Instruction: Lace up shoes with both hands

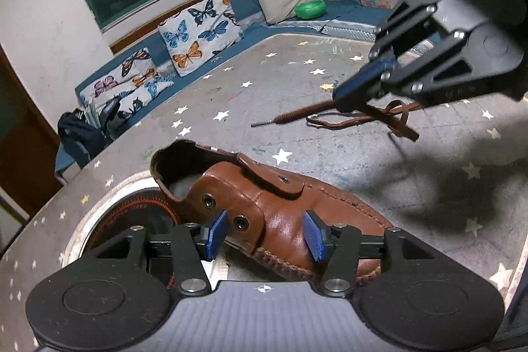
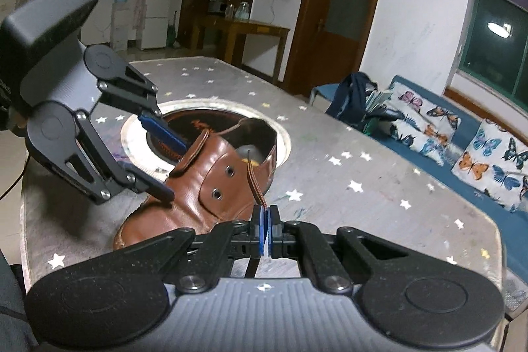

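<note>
Left wrist view: a brown leather shoe lies on the star-patterned desk, its toe toward 4 o'clock and its opening toward 10 o'clock. The left gripper straddles the shoe's side, blue fingers spread wide on either flank and clamped on nothing. Three eyelets show bare, with no lace through them. At 2 o'clock the right gripper hangs above the desk with a brown lace trailing from its tip, one aglet end pointing toward 9 o'clock and the rest in a loose tangle beneath.

Right wrist view: the right gripper has its fingers pressed together on the lace, which runs up toward the shoe's opening at 12 o'clock; whether it passes through an eyelet there cannot be told. The left gripper, at 9 o'clock, brackets the shoe with its fingers apart.

By the look of it, lacing is far from complete: most visible eyelets stand empty, and threading, crossing and tightening remain.
</note>
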Action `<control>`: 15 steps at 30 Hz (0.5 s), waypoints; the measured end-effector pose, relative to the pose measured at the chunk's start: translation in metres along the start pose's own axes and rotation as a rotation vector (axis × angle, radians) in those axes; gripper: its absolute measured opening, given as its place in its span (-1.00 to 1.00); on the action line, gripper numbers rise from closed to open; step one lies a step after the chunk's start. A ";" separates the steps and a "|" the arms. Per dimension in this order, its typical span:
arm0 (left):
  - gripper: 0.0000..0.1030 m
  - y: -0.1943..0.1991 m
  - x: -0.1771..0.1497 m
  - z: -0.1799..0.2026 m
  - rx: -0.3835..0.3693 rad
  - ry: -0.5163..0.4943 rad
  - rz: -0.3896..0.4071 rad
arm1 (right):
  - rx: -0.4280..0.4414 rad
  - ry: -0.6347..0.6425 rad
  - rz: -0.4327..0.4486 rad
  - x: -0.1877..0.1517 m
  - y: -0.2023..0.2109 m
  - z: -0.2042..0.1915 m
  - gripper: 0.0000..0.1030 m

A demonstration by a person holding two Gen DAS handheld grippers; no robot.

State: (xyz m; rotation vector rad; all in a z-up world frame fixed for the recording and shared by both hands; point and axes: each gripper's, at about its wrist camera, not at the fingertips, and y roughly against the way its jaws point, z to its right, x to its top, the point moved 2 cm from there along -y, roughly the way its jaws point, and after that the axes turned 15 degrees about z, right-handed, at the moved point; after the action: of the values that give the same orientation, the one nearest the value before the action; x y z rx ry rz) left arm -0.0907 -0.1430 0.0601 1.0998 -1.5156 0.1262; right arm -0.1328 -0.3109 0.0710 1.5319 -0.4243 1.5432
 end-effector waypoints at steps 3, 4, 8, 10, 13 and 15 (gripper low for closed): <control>0.11 0.001 0.000 -0.001 0.013 0.009 -0.009 | 0.009 -0.001 -0.021 -0.004 -0.008 0.001 -0.97; 0.11 0.001 0.000 -0.001 0.016 0.015 -0.009 | 0.010 -0.004 -0.028 -0.006 -0.011 0.002 -0.97; 0.11 -0.001 0.000 0.000 0.017 0.018 -0.022 | 0.013 -0.004 -0.054 -0.012 -0.018 0.004 -0.97; 0.11 -0.004 0.000 0.000 0.017 0.015 -0.030 | 0.015 -0.003 -0.062 -0.015 -0.020 0.006 -0.97; 0.11 -0.005 0.001 -0.001 0.018 0.017 -0.041 | 0.019 -0.004 -0.070 -0.018 -0.024 0.008 -0.97; 0.11 -0.006 0.001 -0.002 0.015 0.022 -0.048 | 0.021 0.000 -0.072 -0.018 -0.026 0.009 -0.97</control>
State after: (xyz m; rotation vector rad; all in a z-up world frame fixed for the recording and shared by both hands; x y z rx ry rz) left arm -0.0848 -0.1458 0.0586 1.1422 -1.4703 0.1163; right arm -0.1107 -0.3101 0.0468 1.5467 -0.3500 1.4965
